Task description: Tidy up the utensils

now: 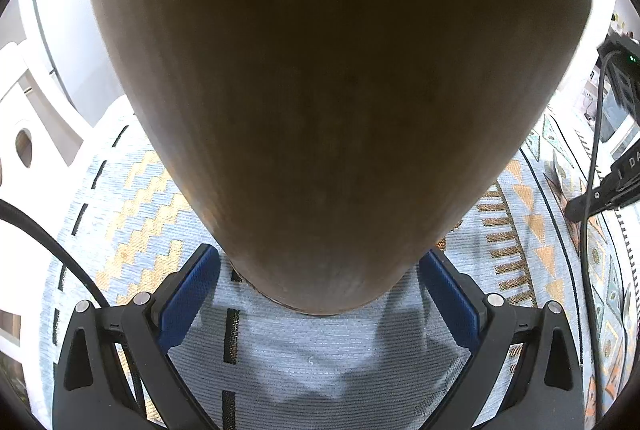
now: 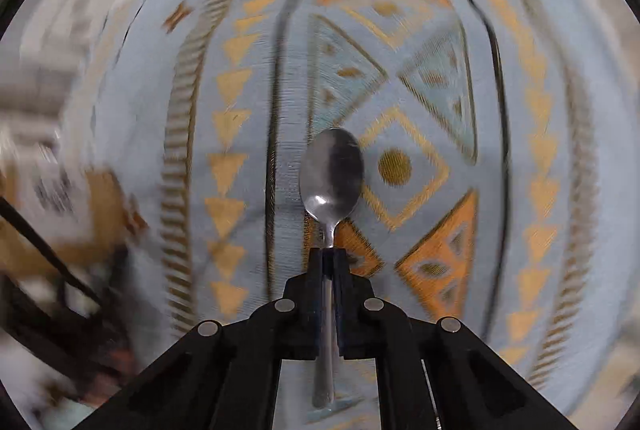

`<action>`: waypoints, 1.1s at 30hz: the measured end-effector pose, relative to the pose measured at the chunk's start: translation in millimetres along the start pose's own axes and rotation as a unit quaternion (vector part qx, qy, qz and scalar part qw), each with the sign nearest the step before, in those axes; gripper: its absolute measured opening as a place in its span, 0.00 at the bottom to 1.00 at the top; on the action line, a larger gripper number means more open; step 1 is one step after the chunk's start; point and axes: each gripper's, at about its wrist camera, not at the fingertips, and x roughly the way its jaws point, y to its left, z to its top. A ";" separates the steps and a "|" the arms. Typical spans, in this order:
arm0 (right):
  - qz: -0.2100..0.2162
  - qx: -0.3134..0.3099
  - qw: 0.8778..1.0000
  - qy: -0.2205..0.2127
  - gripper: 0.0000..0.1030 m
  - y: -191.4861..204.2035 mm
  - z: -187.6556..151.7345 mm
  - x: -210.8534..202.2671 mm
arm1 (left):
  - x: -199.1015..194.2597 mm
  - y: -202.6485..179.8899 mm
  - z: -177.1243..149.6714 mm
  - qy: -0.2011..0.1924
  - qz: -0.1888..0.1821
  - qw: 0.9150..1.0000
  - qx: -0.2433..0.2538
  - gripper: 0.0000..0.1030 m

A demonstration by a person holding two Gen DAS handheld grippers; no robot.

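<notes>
On my right hand-held gripper (image 2: 329,254) the two black fingers are pressed together on the neck of a metal spoon (image 2: 331,174). The bowl of the spoon sticks out just past the fingertips, facing the camera, and the handle runs back between the fingers toward me. Beyond the spoon I see a pale blue patterned cloth (image 2: 420,78) with orange triangles and gold diamonds, covering the worktop; the spoon hangs over it, and I cannot tell whether the bowl touches the cloth. The whole right view is smeared with motion blur, worst toward the left edge, where I cannot make out what the brown and dark shapes are. On my left hand-held gripper (image 1: 320,270) the blue-padded fingers (image 1: 188,294) stand spread wide, one on each side of the bottom of a large brown wooden container (image 1: 320,90) that fills most of the view ahead. Both pads sit right against its rounded wall, though I cannot tell whether they press on it. Its base rests on the same cloth, just in front of the fingers. Far off to the right of this gripper, the dark shape of the other gripper (image 1: 608,186) with its cable reaches in over the cloth.
</notes>
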 end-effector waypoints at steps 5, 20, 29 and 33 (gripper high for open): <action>0.062 0.028 0.998 -0.017 0.04 -15.4 -42.0 -3.0 | -1.4 2.6 0.0 0.000 -0.001 1.000 0.000 0.97; 0.183 -0.024 0.949 -0.255 0.04 -2.3 -156.4 -121.7 | 0.7 -0.3 0.2 0.003 0.006 1.000 0.005 0.97; 0.251 -0.126 0.892 -0.353 0.04 91.5 -139.2 -221.3 | 1.6 -1.8 0.5 0.001 0.004 1.000 0.003 0.97; 0.265 -0.187 0.870 -0.370 0.04 148.3 -123.8 -237.2 | -2.4 1.3 -0.5 -0.002 -0.001 1.000 -0.001 0.97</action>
